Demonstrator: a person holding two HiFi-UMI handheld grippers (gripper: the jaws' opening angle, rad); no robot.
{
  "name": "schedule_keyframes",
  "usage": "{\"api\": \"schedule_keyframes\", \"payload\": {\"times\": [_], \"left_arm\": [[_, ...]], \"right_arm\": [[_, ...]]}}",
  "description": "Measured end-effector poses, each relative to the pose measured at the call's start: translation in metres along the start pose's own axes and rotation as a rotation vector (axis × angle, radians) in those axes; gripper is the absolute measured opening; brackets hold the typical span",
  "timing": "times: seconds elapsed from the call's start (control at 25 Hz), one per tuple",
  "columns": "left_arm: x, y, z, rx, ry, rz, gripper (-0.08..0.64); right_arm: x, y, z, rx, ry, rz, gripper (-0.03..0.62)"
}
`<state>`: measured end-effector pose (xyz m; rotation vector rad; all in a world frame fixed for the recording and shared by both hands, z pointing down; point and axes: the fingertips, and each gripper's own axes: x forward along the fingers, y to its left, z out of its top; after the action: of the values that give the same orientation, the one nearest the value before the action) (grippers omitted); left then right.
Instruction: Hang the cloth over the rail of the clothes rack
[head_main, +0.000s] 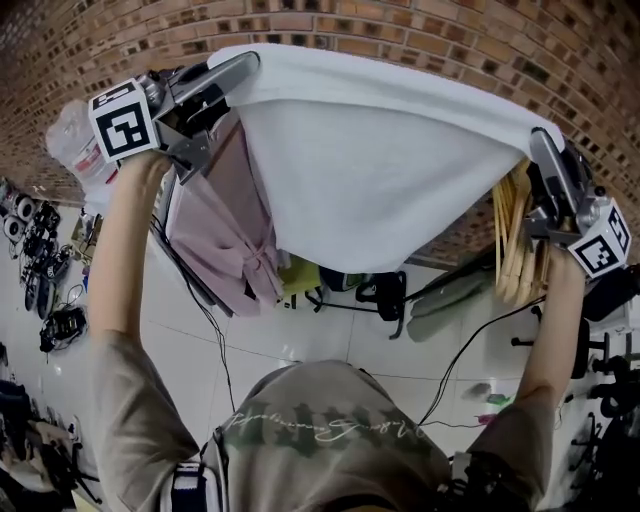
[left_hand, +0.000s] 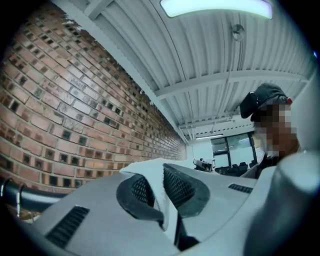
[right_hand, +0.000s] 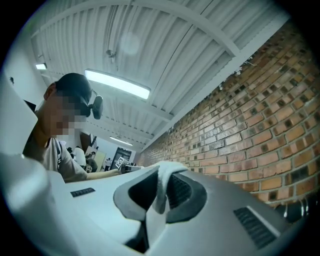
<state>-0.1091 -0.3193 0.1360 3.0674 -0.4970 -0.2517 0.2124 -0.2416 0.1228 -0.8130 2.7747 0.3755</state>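
A white cloth (head_main: 380, 170) is stretched wide and held high in front of the brick wall. My left gripper (head_main: 250, 60) is shut on its upper left corner, and my right gripper (head_main: 538, 135) is shut on its upper right corner. In the left gripper view the cloth's edge (left_hand: 159, 192) is pinched between the jaws of the left gripper (left_hand: 159, 197). The right gripper (right_hand: 161, 192) clamps a fold of cloth (right_hand: 162, 180) the same way. A piece of dark rail (left_hand: 15, 195) shows low at the left in the left gripper view. The cloth hides most of the rack behind it.
A pink garment (head_main: 230, 220) hangs behind the cloth at the left. Wooden hangers (head_main: 515, 240) hang at the right. A brick wall (head_main: 420, 30) stands close behind. Cables and gear lie on the white floor (head_main: 330, 340) below.
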Motion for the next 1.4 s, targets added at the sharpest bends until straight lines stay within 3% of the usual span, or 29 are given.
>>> {"api": "schedule_keyframes", "payload": {"times": [0.48,0.88,1.4], "left_arm": [[-0.001,0.005,0.011,0.051,0.013,0.047,0.017],[0.005,0.016,0.016,0.026,0.020,0.062,0.017],[0.025,0.046,0.044,0.053,0.062,0.095,0.017]], "right_arm": [[0.013,-0.006,0.009,-0.022,0.011,0.026,0.021],[0.023,-0.024,0.017,-0.001,-0.002,0.026,0.021],[0.043,-0.062,0.032,-0.004,0.030,-0.002,0.021]]}}
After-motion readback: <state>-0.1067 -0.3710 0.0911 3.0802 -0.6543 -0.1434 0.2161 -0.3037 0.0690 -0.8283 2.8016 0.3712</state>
